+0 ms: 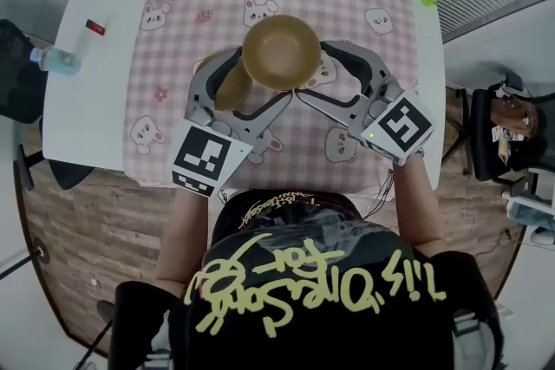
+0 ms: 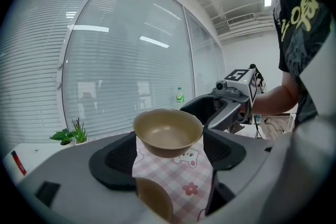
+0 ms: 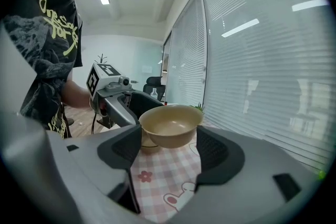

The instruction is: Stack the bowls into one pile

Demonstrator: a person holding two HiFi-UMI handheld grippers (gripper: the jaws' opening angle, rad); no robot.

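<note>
Bowls number two: the second bowl (image 1: 230,87) sits on the bench's checked cloth (image 1: 347,4), at the left, below the left tongs (image 2: 169,147). The jaws of those tongs stand wide and press on the flanks of the raised bowl (image 1: 280,50). It hangs upright, clear of the bench, just right of its mate. The right tongs (image 3: 169,145) clasp it likewise, probably to share the load and keep it level for nesting.
</note>
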